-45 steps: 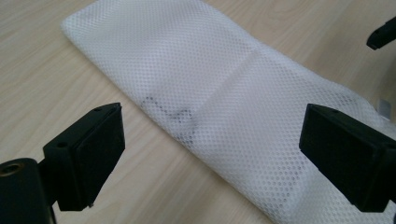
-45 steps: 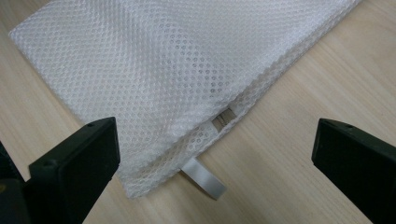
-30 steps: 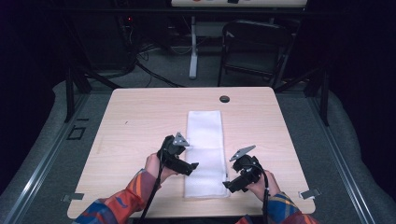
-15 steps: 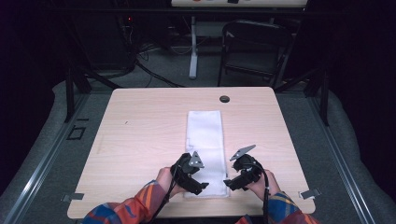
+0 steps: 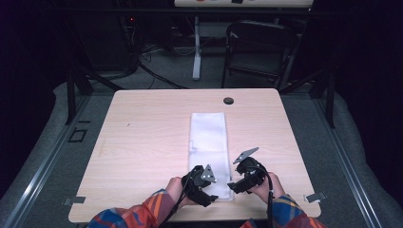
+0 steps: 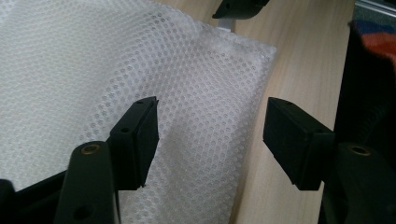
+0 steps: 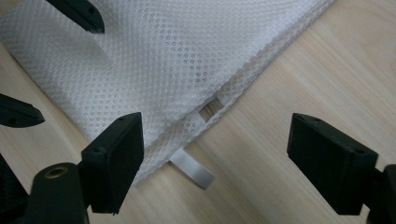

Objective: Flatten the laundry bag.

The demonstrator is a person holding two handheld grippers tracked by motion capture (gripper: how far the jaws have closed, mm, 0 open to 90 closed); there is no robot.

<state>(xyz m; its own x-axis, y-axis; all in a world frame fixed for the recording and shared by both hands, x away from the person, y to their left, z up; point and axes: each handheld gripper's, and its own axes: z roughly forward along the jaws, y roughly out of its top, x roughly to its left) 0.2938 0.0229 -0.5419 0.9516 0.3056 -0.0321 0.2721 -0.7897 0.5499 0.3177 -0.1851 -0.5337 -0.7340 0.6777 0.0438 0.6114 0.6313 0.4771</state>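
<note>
The white mesh cloth [image 5: 207, 142] is lying folded lengthwise on the table [image 5: 142, 142], its near end between both hands. The left gripper [image 6: 210, 135] and right gripper [image 7: 215, 158] are each straddling 1 near corner, jaws apart and gripping nothing; both pairs have just been closing. Pinching all layers squarely should be helping. Since 1 second ago, the left hand has been sliding nearer.
</note>
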